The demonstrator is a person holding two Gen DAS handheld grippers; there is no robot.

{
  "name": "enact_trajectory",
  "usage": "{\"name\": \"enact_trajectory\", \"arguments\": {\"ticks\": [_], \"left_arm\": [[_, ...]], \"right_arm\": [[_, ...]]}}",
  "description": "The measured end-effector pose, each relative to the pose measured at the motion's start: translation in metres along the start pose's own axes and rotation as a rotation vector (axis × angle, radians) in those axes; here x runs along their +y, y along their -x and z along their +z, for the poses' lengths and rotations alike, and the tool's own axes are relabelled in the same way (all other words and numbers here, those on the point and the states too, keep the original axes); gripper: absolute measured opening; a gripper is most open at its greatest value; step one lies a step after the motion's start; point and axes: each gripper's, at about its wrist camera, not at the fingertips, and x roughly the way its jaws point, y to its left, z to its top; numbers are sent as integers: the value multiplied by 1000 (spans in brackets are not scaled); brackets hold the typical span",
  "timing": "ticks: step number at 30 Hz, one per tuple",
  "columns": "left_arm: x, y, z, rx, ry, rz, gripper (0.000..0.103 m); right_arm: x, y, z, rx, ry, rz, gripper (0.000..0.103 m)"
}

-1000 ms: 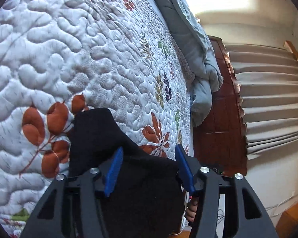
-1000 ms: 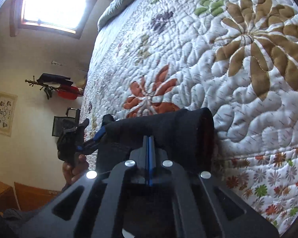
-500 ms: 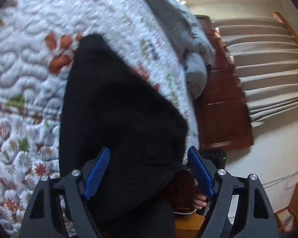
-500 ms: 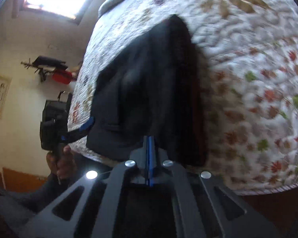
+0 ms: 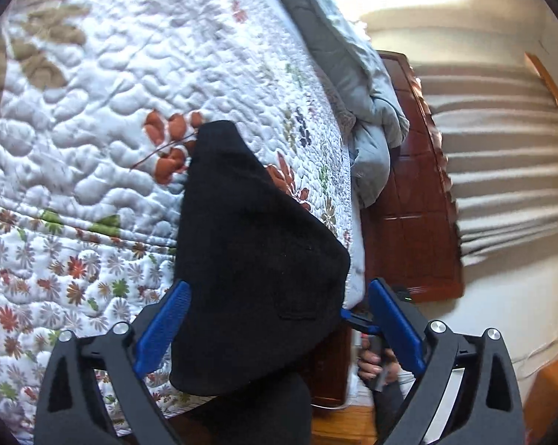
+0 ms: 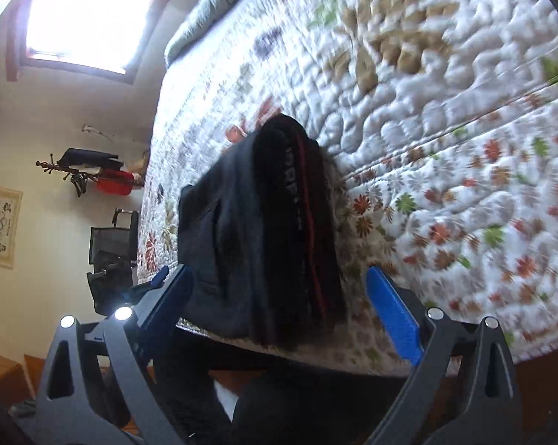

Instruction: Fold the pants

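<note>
Here one pair of pants (image 5: 256,259), black and folded into a thick bundle, lies on the bed (image 5: 93,118) close to its near edge, on the flowered border of the single white quilt (image 6: 446,141). In the right wrist view the pants (image 6: 264,233) show a red stripe with pale lettering along their right side, and their lower end reaches the bed's edge.

Going left to right: the left gripper (image 5: 279,328) has just been opening, and its two blue fingers (image 5: 160,328) now stand wide apart on either side of the bundle's near end, pressing on nothing. The cloth sits in the gap between them but is not gripped. Beyond its right finger, one hand (image 5: 375,363) of the person shows, wrapped round the handle of the other tool.

The right gripper (image 6: 282,311) has likewise just been opening; its two blue fingers (image 6: 394,315) are spread wide, with the pants' near end seen between them and neither pad touching the fabric.

One grey blanket (image 5: 353,85) is bunched along the far edge of the bed, beside a dark wooden headboard (image 5: 412,200).
</note>
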Motion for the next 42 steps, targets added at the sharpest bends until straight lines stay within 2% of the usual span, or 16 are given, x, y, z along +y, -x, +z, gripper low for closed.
{"name": "enact_trajectory", "arguments": {"ticks": [8, 15, 19, 22, 25, 26, 27, 28, 29, 30, 32, 35, 42], "left_arm": [[25, -38, 18, 119, 61, 41, 97], [31, -75, 24, 198, 41, 47, 97], [28, -84, 25, 221, 24, 57, 98], [25, -86, 24, 233, 15, 68, 98], [16, -90, 21, 241, -33, 104, 98], [13, -90, 20, 241, -46, 116, 98], [12, -90, 19, 241, -55, 127, 97], [11, -91, 18, 241, -65, 142, 95], [10, -90, 17, 240, -75, 157, 91], [9, -90, 16, 240, -82, 173, 87], [10, -88, 16, 239, -92, 227, 63], [21, -78, 17, 230, -55, 223, 47], [22, -71, 14, 190, -47, 224, 36]], "right_arm": [[-6, -49, 23, 112, -22, 51, 96], [-4, -62, 31, 135, -4, 129, 101], [10, -74, 34, 181, 32, 155, 101], [22, -83, 32, 205, 84, 110, 101], [21, -83, 33, 198, 60, 121, 101], [22, -84, 32, 197, 68, 107, 99], [26, -85, 33, 194, 80, 84, 89], [29, -85, 31, 197, 95, 56, 78], [29, -86, 29, 201, 100, 12, 62], [30, -85, 28, 200, 87, 18, 55], [36, -83, 26, 188, 105, -2, 52], [43, -81, 22, 165, 112, -23, 48], [72, -71, 13, 105, 125, -69, 40]]}}
